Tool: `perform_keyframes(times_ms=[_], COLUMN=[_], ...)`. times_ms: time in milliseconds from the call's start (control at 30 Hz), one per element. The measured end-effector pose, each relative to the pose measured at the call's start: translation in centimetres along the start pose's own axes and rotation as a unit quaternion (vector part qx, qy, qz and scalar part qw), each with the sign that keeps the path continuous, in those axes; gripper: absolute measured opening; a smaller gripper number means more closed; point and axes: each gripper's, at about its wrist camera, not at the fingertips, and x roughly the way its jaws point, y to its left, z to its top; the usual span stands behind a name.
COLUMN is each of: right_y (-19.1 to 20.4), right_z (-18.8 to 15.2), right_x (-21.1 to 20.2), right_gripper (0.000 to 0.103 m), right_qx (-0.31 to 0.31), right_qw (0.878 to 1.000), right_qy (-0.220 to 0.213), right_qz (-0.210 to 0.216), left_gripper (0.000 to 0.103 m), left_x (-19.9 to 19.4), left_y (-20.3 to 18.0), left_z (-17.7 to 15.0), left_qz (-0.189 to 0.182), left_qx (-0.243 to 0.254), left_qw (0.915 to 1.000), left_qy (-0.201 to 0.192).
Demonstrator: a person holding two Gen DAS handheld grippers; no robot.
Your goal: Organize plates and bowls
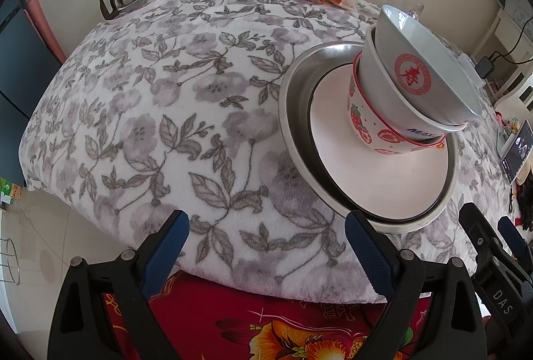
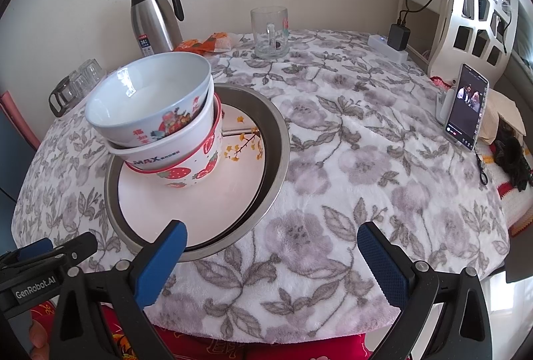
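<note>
Bearing "MAX": middle bowl in stack.

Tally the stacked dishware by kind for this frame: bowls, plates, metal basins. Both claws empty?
Bowls: 3, nested: grey-blue bowl, white MAX bowl, strawberry bowl.
Plates: 1, white plate.
Metal basins: 1, steel basin.
Total: 5.
Left claw and right claw: open, empty.

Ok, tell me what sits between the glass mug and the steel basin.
Only bare floral tablecloth lies between the glass mug and the steel basin; the right wrist view shows it.
</note>
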Motion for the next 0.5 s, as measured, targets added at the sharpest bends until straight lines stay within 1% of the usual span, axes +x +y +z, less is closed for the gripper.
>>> perform_keyframes(times_ms=[500], right_y=[0.00], right_z=[-0.09], right_x=[0.04], right_gripper=[0.103], right_qx=[0.000], right_qw=[1.000], right_qy=[0.001], right_qz=[0.000], left_gripper=[0.095], left_x=[0.05], left_y=[0.05], left_z=[0.08], left_qz=[0.000], left_qx=[0.000], left_qw=[1.0000], left_qy=[0.001])
